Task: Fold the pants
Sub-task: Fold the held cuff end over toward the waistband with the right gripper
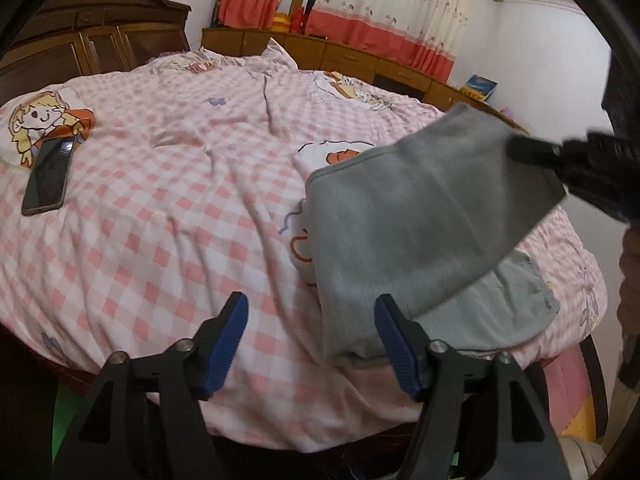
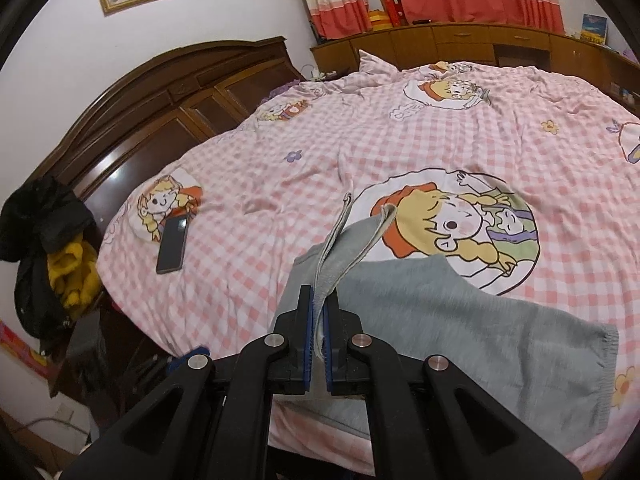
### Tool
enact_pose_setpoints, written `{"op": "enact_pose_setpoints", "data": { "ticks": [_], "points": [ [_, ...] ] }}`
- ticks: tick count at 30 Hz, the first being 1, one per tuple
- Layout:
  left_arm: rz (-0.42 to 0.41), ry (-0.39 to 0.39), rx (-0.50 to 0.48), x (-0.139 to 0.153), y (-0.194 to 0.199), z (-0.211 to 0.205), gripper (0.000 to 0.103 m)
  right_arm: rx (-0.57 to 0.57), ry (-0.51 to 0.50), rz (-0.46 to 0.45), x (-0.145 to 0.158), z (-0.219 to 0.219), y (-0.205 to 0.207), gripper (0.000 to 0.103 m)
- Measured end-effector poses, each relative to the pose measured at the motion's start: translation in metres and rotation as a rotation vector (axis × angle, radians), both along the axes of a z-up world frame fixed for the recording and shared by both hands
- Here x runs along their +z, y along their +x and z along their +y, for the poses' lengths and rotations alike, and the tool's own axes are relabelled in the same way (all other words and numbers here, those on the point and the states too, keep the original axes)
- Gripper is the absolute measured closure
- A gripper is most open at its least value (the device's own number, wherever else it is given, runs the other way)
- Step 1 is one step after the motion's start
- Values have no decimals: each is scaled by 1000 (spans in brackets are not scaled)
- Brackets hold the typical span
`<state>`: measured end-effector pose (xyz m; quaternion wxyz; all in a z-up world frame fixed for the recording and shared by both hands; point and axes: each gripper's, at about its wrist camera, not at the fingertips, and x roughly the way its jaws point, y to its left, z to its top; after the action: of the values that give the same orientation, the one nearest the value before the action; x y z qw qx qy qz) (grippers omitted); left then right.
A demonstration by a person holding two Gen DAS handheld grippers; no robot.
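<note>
Grey pants (image 1: 400,220) lie on the pink checked bed cover (image 1: 160,220) near its front right edge. One part is lifted off the bed and held up over the rest. My right gripper (image 2: 319,294) is shut on a bunched edge of the pants (image 2: 460,320), with a band of fabric standing up between its blue pads. From the left wrist view, the right gripper (image 1: 514,148) holds the raised corner at the far right. My left gripper (image 1: 312,304) is open above the bed edge, its right finger (image 1: 394,332) beside the folded end of the pants and its pads clear of the cloth.
A dark phone (image 1: 48,176) lies on the bed cover at the left, (image 2: 173,244) near a cartoon print. A brown wooden headboard (image 2: 160,120) stands behind it. Low wooden cabinets (image 2: 460,40) run under the curtains. Dark and yellow clothes (image 2: 48,240) hang at the left.
</note>
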<state>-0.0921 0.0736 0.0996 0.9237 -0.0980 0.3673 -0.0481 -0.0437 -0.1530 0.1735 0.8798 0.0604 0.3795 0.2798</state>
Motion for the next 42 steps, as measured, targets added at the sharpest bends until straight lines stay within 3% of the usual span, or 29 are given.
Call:
{"op": "enact_pose_setpoints", "data": {
  "ticks": [4, 11, 15, 18, 24, 31, 42],
  "points": [
    [50, 8, -53, -17, 6, -26, 30, 4, 32, -3, 14, -4, 1, 98],
    [129, 106, 26, -47, 32, -46, 31, -34, 45, -60, 42, -21, -3, 98],
    [89, 56, 27, -47, 22, -39, 30, -65, 50, -70, 51, -42, -2, 98],
    [68, 69, -22, -43, 18, -48, 30, -109, 36, -83, 53, -65, -3, 98],
    [59, 197, -94, -42, 14, -75, 30, -188, 7, -87, 47, -113, -11, 98],
    [76, 231, -164, -49, 14, -90, 30, -332, -92, -33, -8, -173, -12, 98],
    [126, 200, -179, -57, 16, -85, 30, -451, -142, 232, -129, -226, 12, 98]
  ]
}}
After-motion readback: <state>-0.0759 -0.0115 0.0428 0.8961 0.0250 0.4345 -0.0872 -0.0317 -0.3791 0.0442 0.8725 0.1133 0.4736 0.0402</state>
